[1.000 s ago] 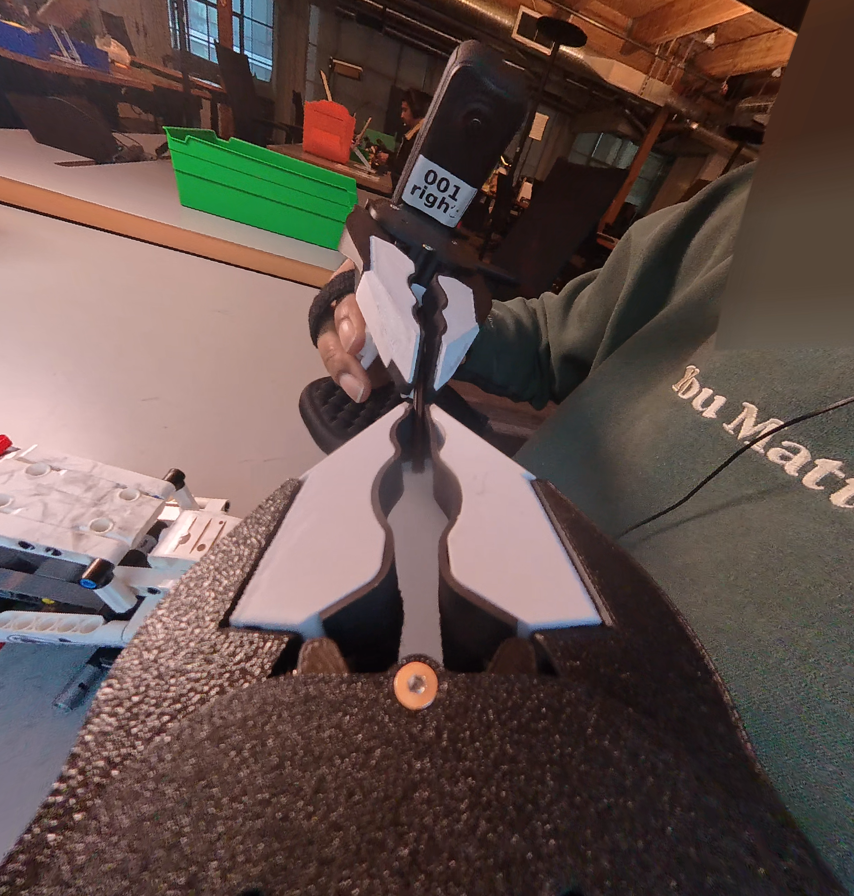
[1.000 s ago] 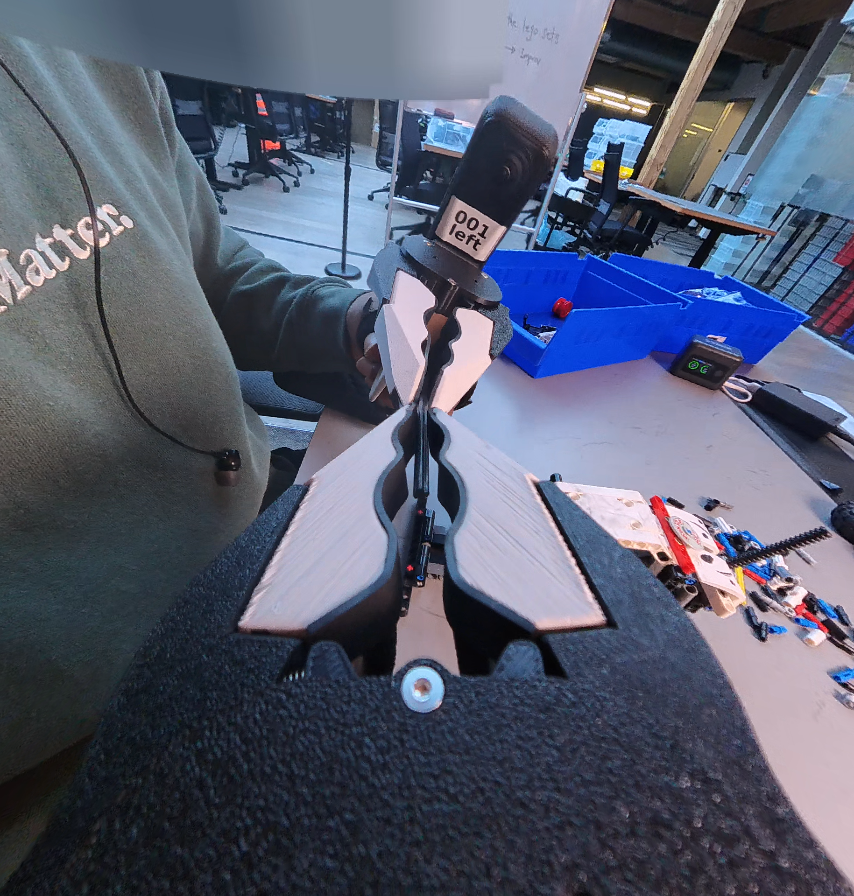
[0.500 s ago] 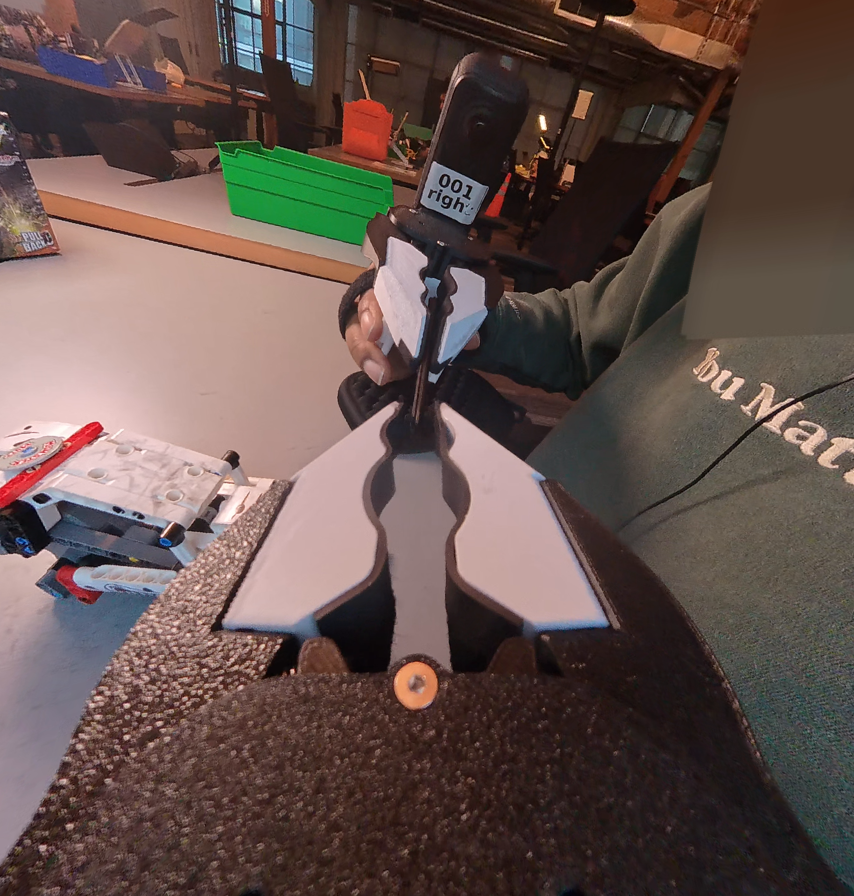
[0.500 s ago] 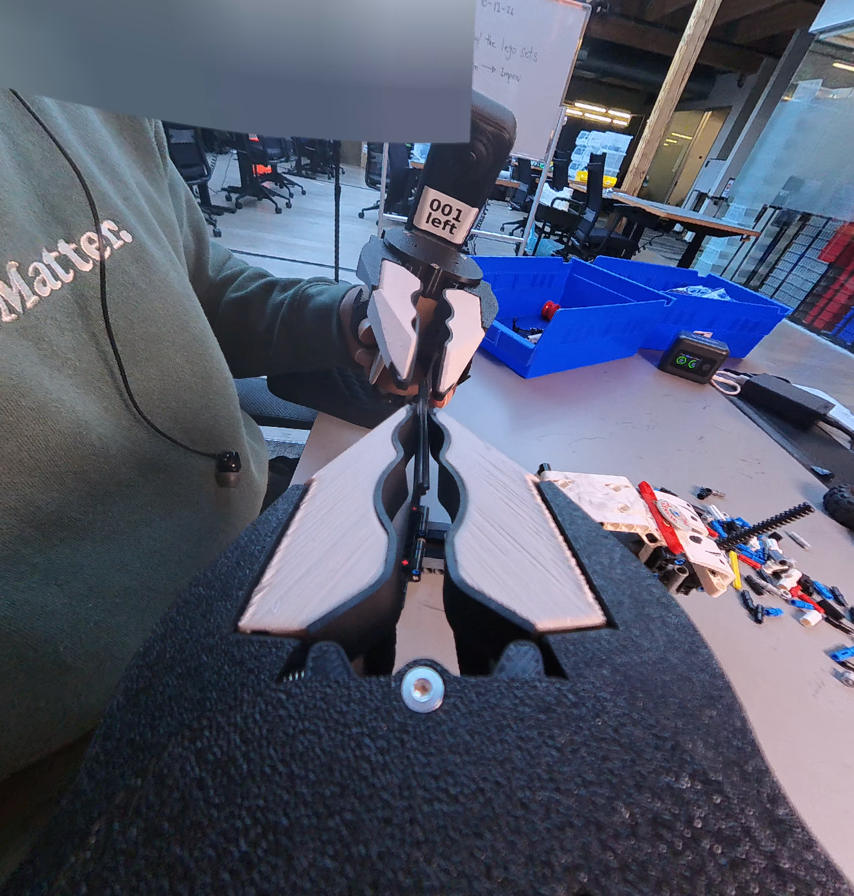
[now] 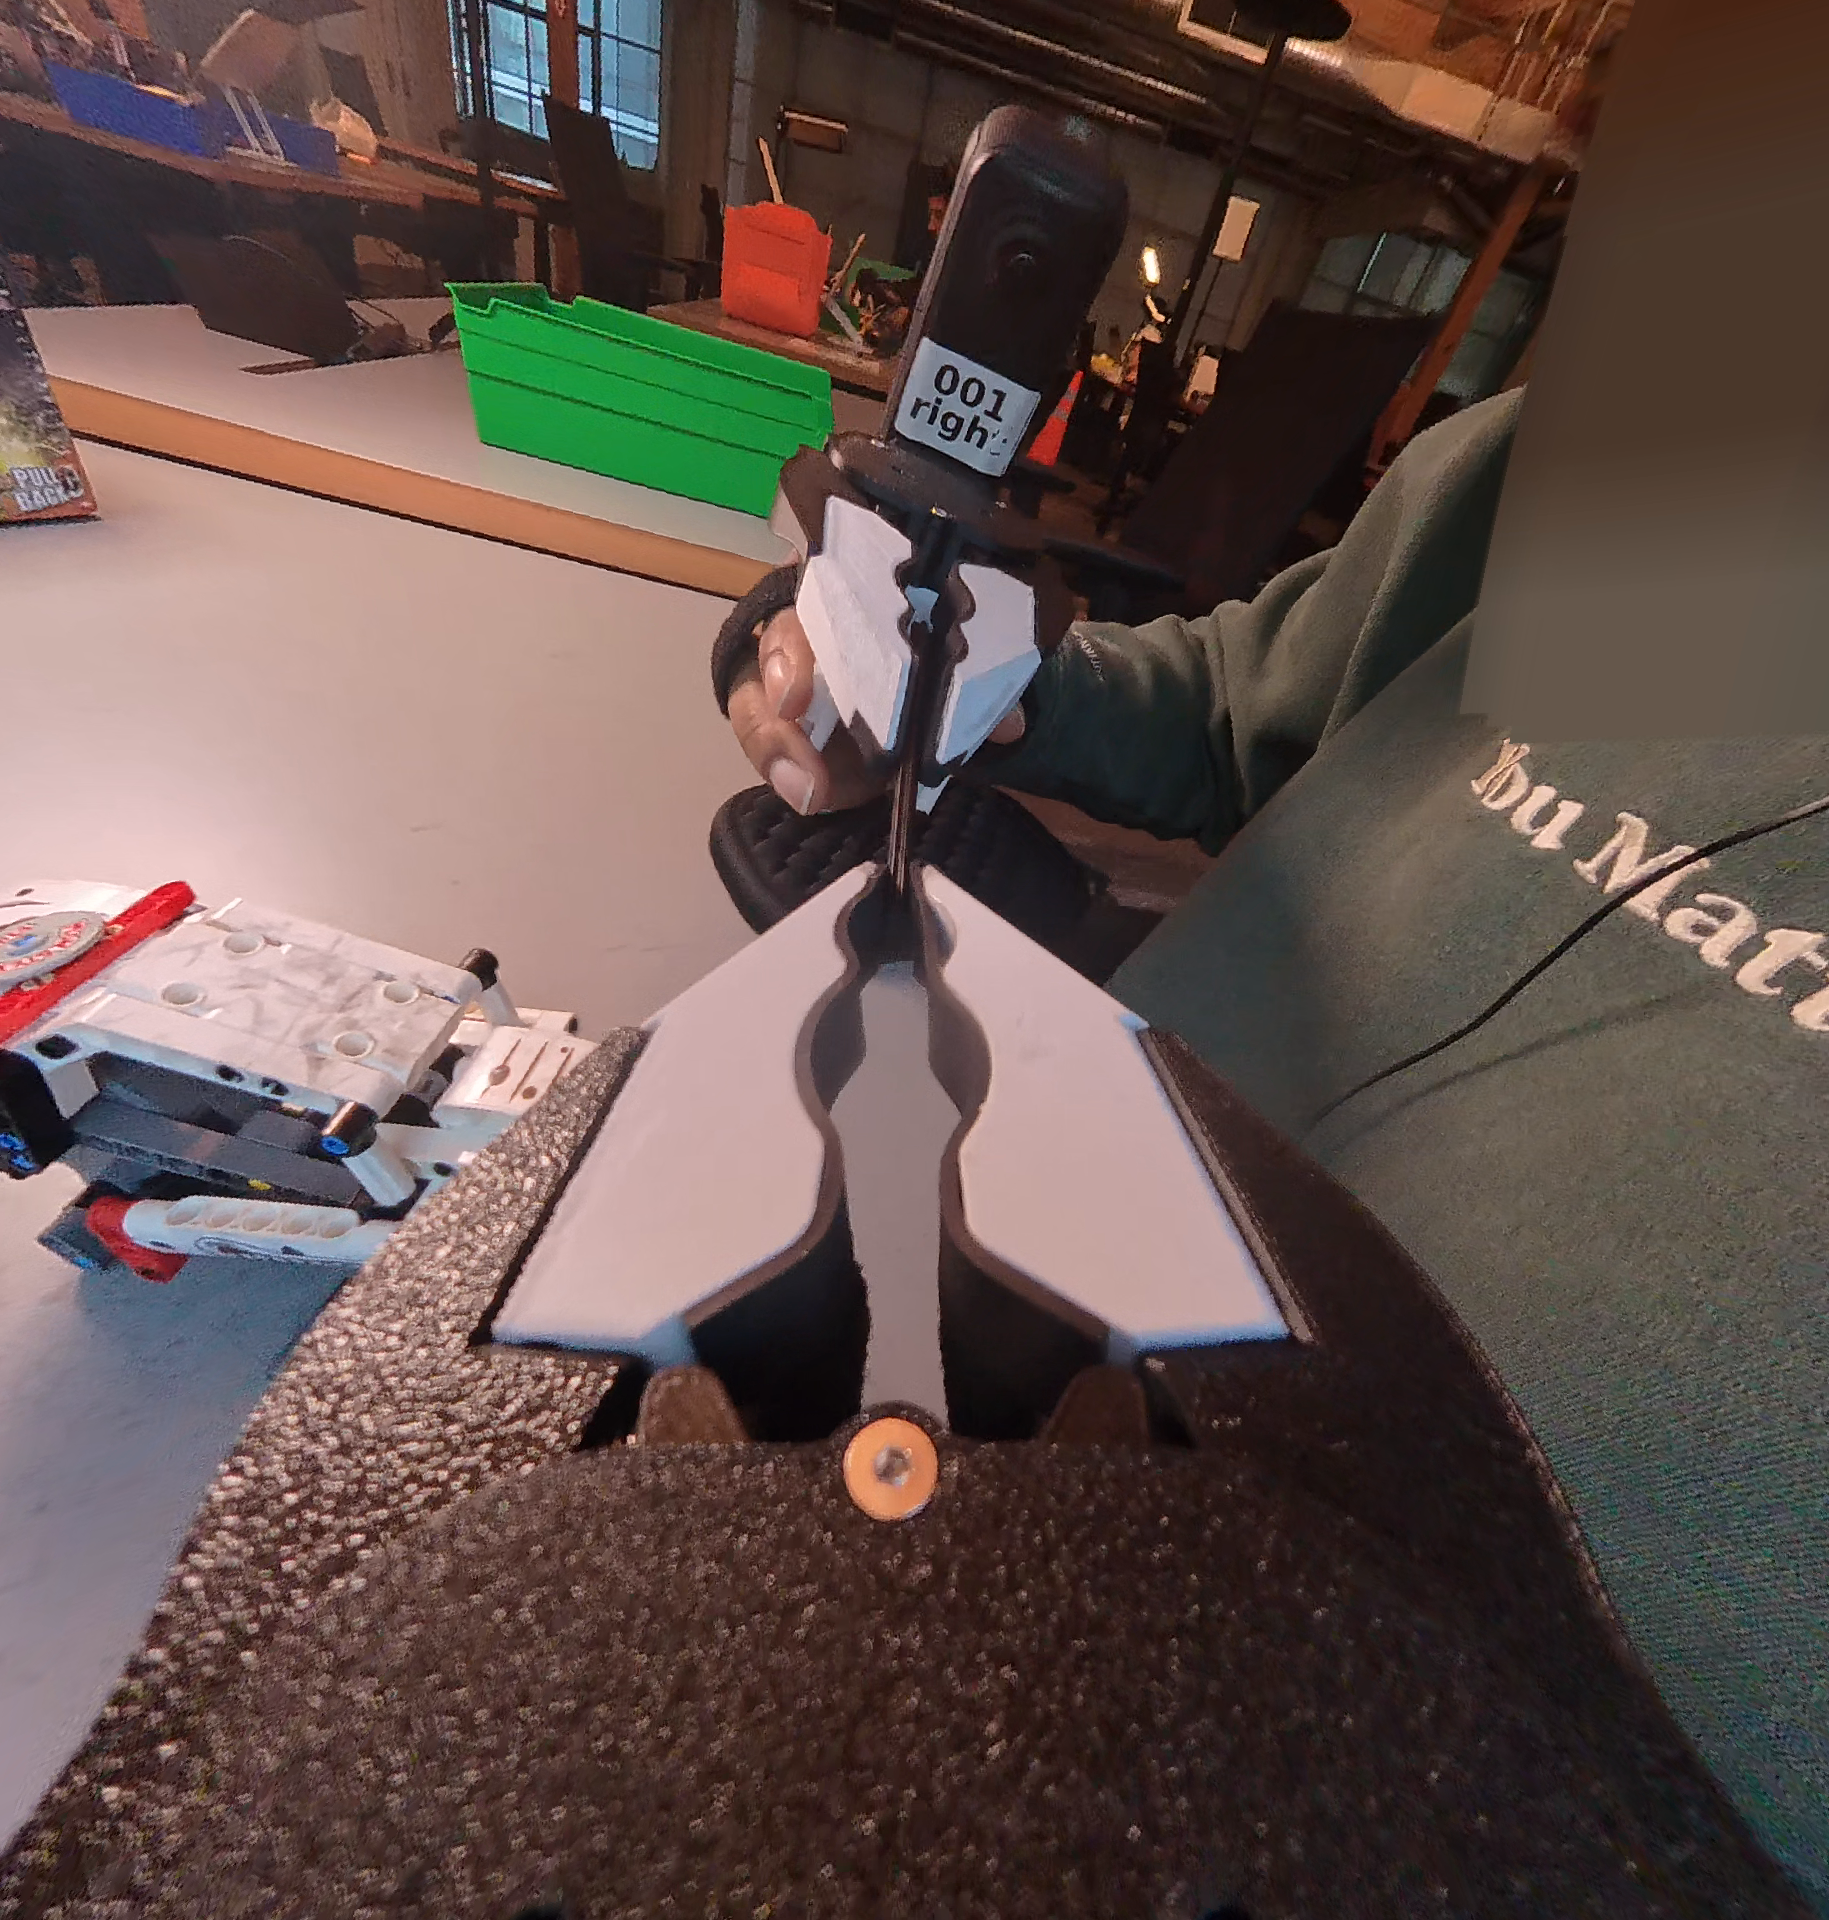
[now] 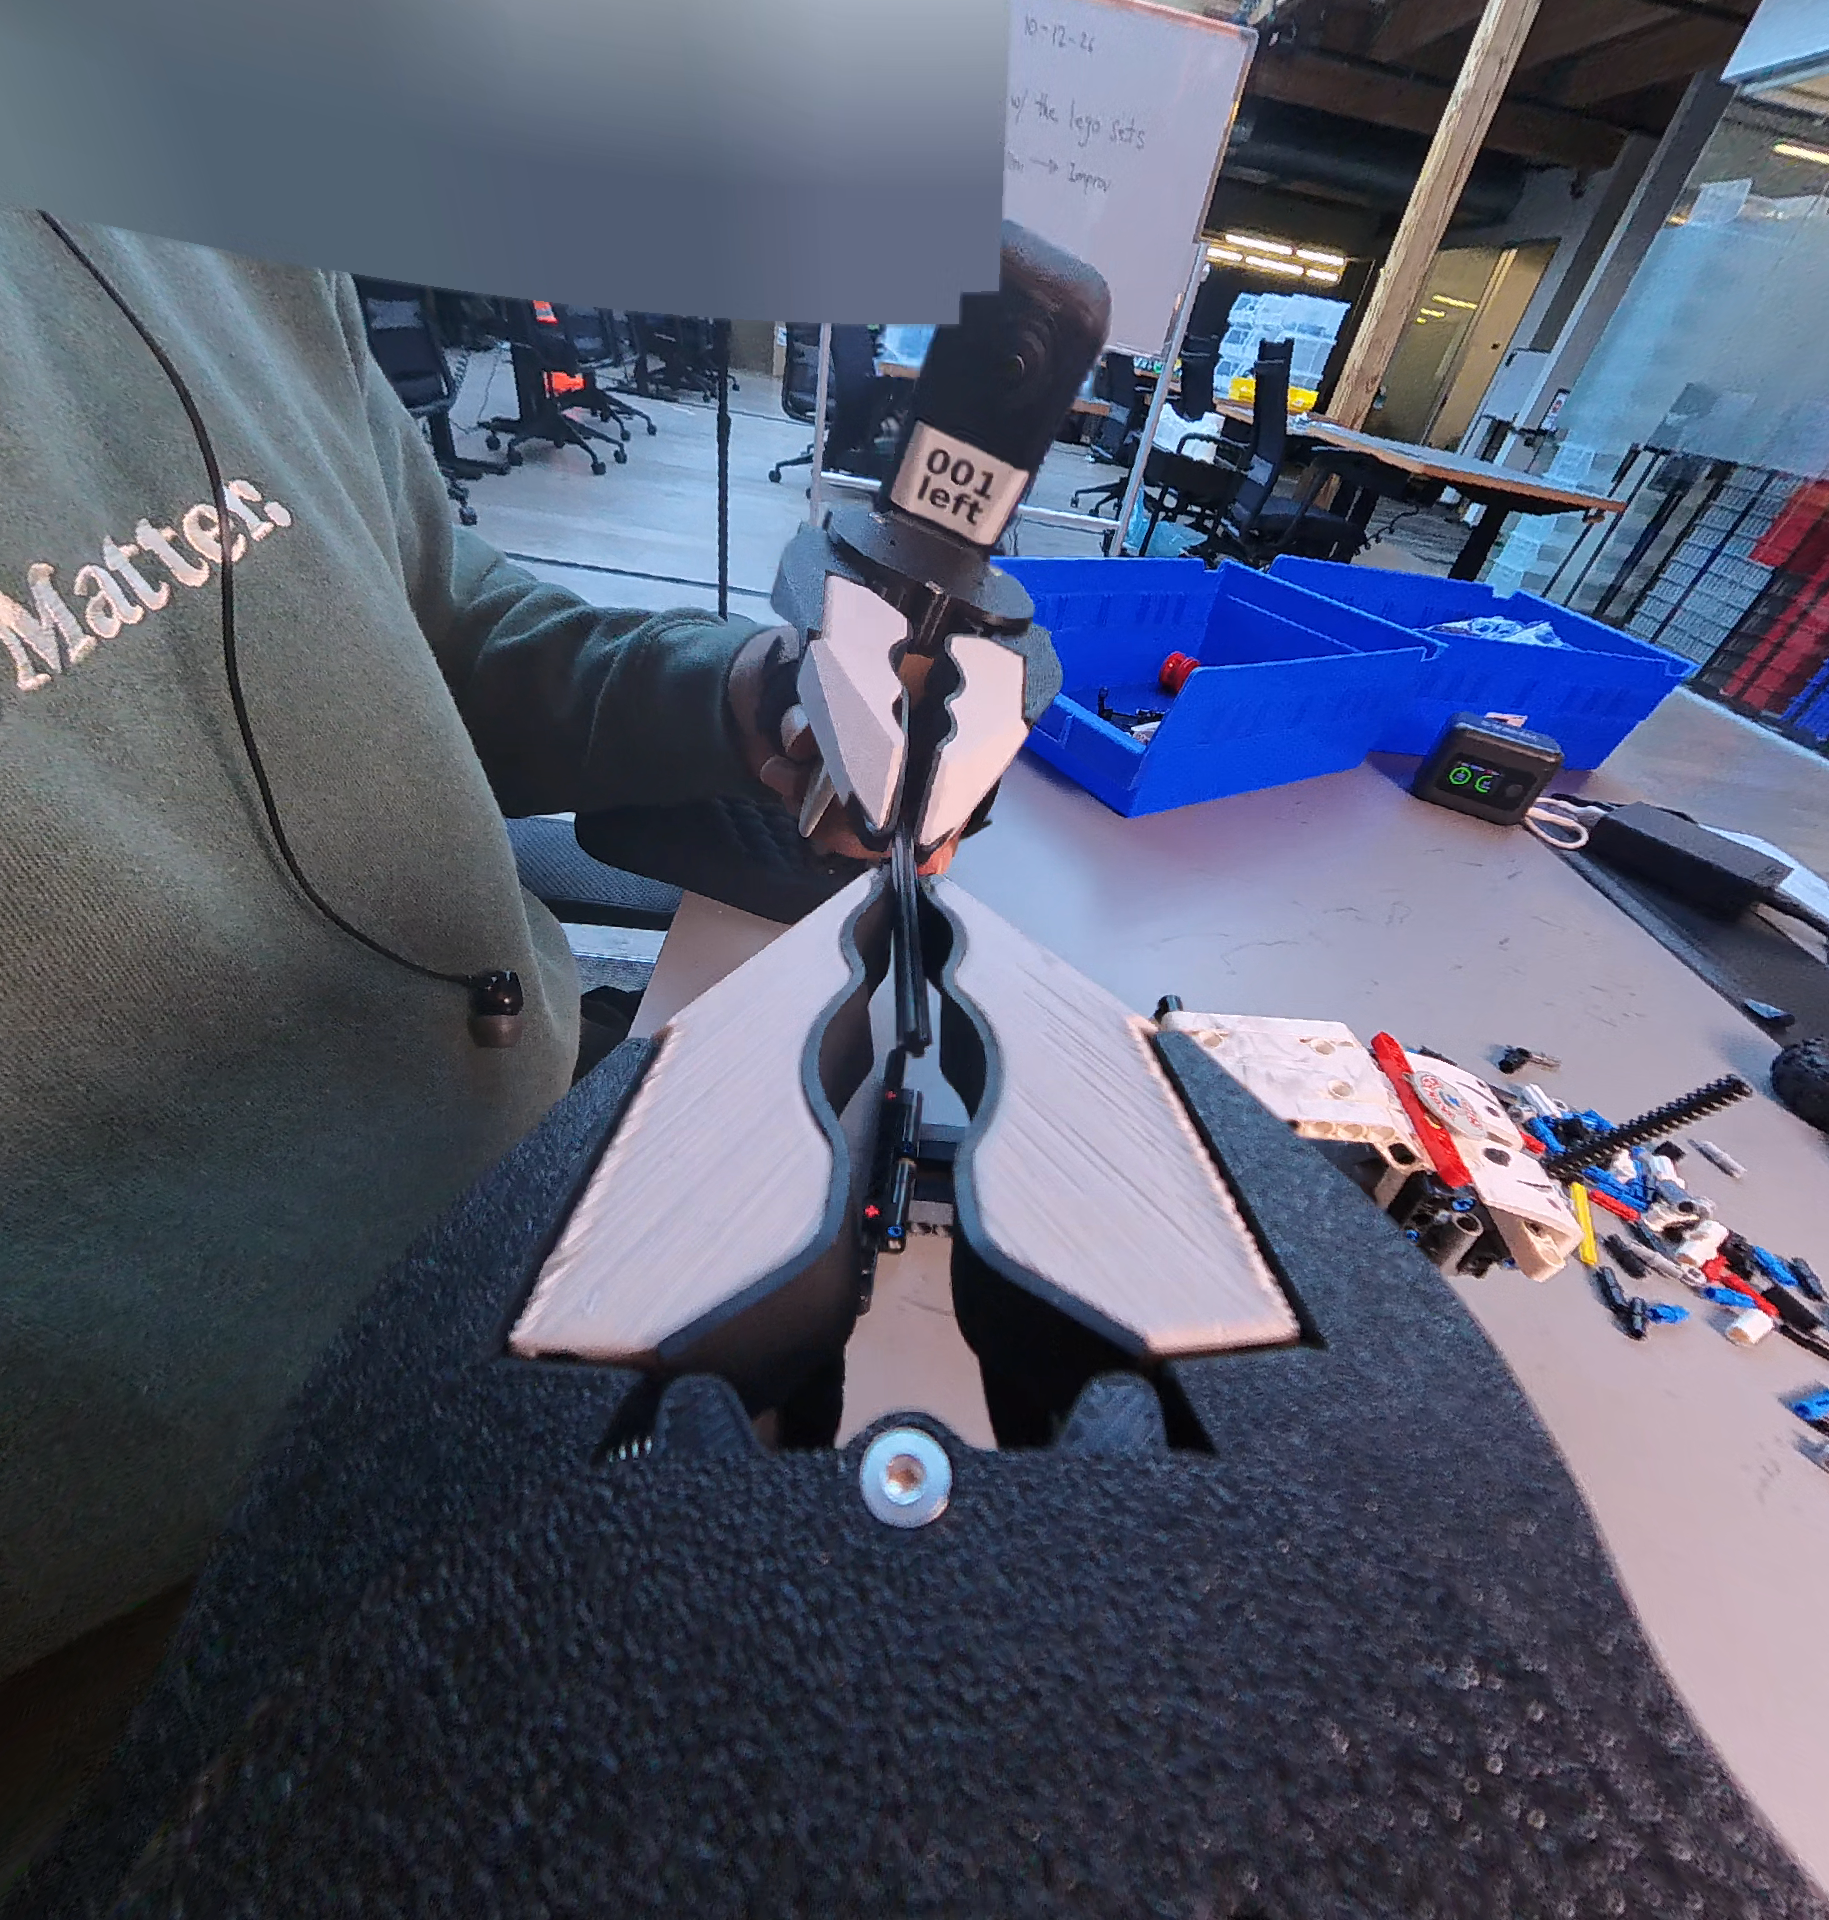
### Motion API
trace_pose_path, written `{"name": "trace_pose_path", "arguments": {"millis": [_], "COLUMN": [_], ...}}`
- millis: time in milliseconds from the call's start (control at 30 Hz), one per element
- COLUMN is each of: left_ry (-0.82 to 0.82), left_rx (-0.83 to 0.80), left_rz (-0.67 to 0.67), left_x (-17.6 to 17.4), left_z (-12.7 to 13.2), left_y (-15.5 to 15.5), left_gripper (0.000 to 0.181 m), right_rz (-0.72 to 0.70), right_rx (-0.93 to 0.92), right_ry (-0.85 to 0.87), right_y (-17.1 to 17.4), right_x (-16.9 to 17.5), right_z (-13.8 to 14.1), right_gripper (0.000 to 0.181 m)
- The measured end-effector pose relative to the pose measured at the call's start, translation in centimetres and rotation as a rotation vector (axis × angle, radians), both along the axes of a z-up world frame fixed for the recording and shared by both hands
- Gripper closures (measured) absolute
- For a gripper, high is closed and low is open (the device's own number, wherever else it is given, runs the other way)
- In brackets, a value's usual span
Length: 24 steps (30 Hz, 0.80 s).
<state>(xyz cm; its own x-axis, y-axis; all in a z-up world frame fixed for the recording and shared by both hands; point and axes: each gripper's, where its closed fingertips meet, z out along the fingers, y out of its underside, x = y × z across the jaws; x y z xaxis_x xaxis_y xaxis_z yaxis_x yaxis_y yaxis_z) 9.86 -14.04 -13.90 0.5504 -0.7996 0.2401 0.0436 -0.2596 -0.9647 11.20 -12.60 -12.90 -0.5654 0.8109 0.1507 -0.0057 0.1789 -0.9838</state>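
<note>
My two grippers face each other above the table's near edge, in front of a person's green sweatshirt [image 5: 1512,1195]. A thin black rod [image 5: 905,800] runs between them. My left gripper [image 5: 894,888] is shut on its near end; it also shows in the right wrist view [image 6: 902,826]. My right gripper [image 6: 905,894] is shut around the rod [image 6: 908,966], whose end reaches back between the fingers. The right gripper shows in the left wrist view [image 5: 915,774], held by a hand [image 5: 775,717].
A white, grey and red brick model [image 5: 214,1039] lies on the table, also in the right wrist view [image 6: 1388,1122]. Loose small pieces [image 6: 1720,1247], a black tyre [image 6: 1824,1081], blue bins [image 6: 1305,665], a small black device [image 6: 1486,774] and a green bin [image 5: 629,405] lie around.
The two grippers have drawn a little apart, so more of the rod shows between them. Both views have swung slightly, bringing more of the brick model into sight.
</note>
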Motion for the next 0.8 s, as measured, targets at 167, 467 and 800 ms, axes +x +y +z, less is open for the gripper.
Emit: {"name": "trace_pose_path", "arguments": {"millis": [167,467,800], "left_ry": [-0.048,-0.043,-0.078], "left_rx": [-0.032,-0.038,-0.037], "left_rz": [-0.044,-0.054,-0.056], "left_x": [0.7,1.0,0.9], "left_z": [-0.1,-0.4,-0.3], "left_y": [-0.2,-0.3,-0.2], "left_gripper": [0.178,0.178,0.178], "right_rz": [0.012,0.023,0.020], "right_rx": [0.055,0.101,0.087], "right_ry": [0.004,0.001,0.008], "right_y": [-1.0,-1.4,-1.4], "right_x": [-0.2,-0.6,-0.8], "right_z": [-0.3,-0.8,-0.7], "right_gripper": [0.174,0.177,0.178]}}
